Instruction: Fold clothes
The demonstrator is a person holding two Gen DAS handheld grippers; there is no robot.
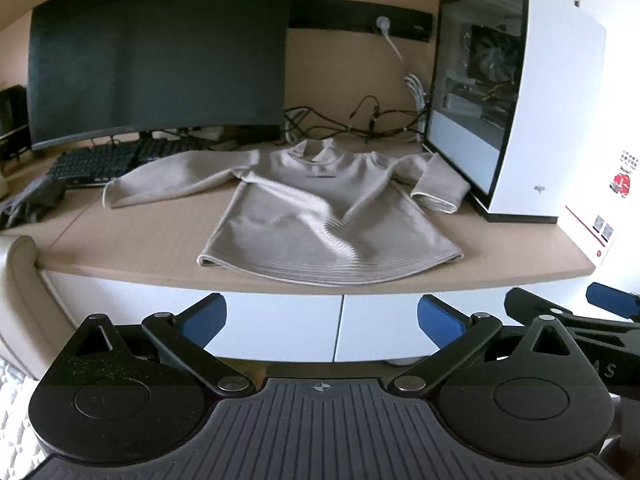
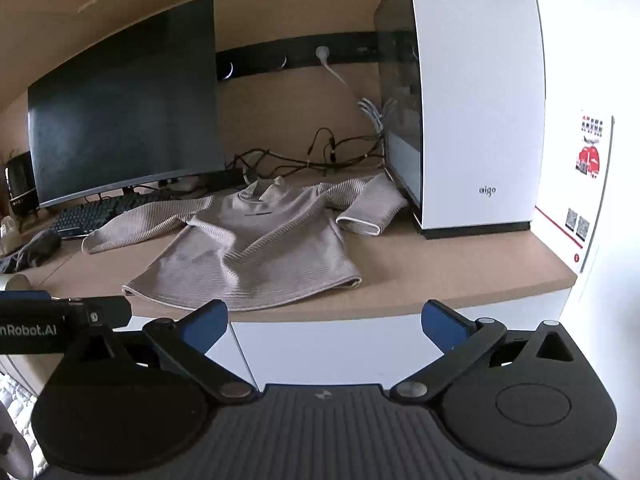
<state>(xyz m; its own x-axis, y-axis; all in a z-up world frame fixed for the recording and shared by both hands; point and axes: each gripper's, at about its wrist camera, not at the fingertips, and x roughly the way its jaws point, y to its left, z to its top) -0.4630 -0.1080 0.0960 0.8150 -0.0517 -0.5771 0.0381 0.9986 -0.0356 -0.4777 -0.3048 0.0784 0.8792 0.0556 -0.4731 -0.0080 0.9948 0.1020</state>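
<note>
Left gripper (image 1: 322,320): matte black body, ribbed grey-black centre plate with a small crosshair mark, two round black discs at the sides, triangular cut-outs above them, silver pivot screws on black linkage bars, blue pads (image 1: 208,318) on the fingertips. Right gripper (image 2: 325,324): same build, black linkages, silver screws, blue pads (image 2: 440,324), ribbed plate with a small centre mark. Seen from the right wrist, the left unit's black side carries white lettering "nRobot.AI".
</note>
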